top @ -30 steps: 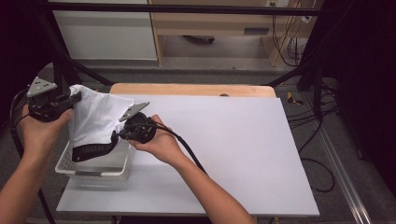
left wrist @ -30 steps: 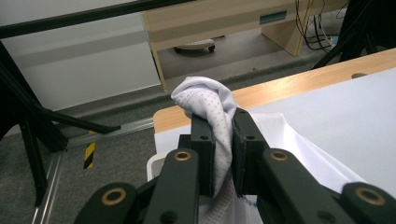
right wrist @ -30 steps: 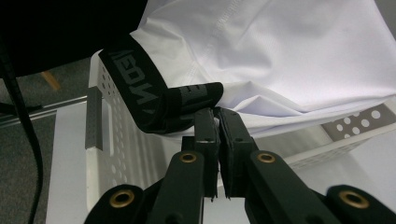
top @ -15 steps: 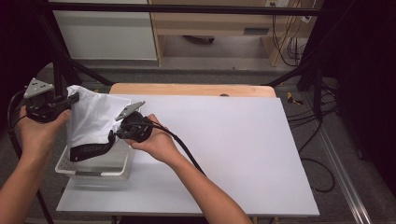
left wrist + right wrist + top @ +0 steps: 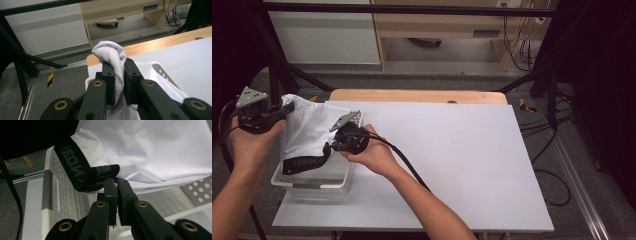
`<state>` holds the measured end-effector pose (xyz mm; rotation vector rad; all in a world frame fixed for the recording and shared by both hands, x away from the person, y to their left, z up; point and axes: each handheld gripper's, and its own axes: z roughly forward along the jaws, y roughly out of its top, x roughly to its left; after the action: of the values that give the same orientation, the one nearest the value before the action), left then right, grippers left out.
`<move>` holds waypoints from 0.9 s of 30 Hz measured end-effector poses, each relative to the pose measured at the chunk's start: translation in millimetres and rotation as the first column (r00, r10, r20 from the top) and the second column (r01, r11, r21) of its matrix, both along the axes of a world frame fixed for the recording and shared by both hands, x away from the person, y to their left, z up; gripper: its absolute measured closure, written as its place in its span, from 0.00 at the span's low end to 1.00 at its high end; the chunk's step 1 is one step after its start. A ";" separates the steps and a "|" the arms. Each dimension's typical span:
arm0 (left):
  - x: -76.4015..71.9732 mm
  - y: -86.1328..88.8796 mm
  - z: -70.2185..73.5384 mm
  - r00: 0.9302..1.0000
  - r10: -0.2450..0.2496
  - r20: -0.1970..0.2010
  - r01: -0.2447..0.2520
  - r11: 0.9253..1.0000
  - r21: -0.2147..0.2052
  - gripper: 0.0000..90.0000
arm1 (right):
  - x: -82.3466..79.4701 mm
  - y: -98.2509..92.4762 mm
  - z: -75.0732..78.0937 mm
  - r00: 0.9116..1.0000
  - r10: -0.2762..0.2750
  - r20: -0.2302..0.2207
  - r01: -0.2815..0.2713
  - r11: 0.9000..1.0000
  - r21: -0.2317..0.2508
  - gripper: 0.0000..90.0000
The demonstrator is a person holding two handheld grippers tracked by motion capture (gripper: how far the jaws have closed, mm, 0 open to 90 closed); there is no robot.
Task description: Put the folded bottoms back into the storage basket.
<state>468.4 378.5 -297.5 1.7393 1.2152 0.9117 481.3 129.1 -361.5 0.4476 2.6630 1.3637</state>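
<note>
Over the past second we have lifted the white garment (image 5: pixel 309 131) a little higher out of the white perforated basket (image 5: pixel 339 181) at the near left of the table (image 5: pixel 472 160), and our right hand has shifted slightly toward the far left with it. The cloth now hangs stretched between both tools rather than slumped in the basket, so we judge the work of drawing it out and opening it up is under way, not finished: its lower edge still hangs within the basket's rim.

Our left gripper (image 5: pixel 119 72) is clamped on a bunched fold of the dotted white mesh fabric. Our right gripper (image 5: pixel 115 185) is pinched tight on the garment's black elastic band (image 5: pixel 82 173), right where the band meets the white cloth.

The band carries grey block lettering. We can make out pieces of letters in the right gripper view, something like "NDE", but the fold hides the rest, so we cannot read the brand.
</note>
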 end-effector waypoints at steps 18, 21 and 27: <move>6.2 1.0 -17.2 1.000 -0.004 -0.031 0.004 1.000 -0.010 0.90 | 3.6 6.1 -14.4 1.000 0.002 -0.019 -0.003 1.000 -0.031 0.97; 6.9 -0.3 -18.2 0.999 -0.006 -0.033 0.006 1.000 -0.009 0.90 | 2.7 5.5 -15.7 1.000 0.004 -0.017 -0.004 0.999 -0.034 0.97; 8.5 -3.3 -20.4 0.999 -0.011 -0.042 0.011 1.000 -0.007 0.90 | -0.6 4.3 -17.1 1.000 0.011 -0.014 -0.012 0.999 -0.048 0.97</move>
<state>476.8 375.3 -317.9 1.7659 1.2332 0.8671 480.7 133.4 -378.6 0.4392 2.7071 1.3009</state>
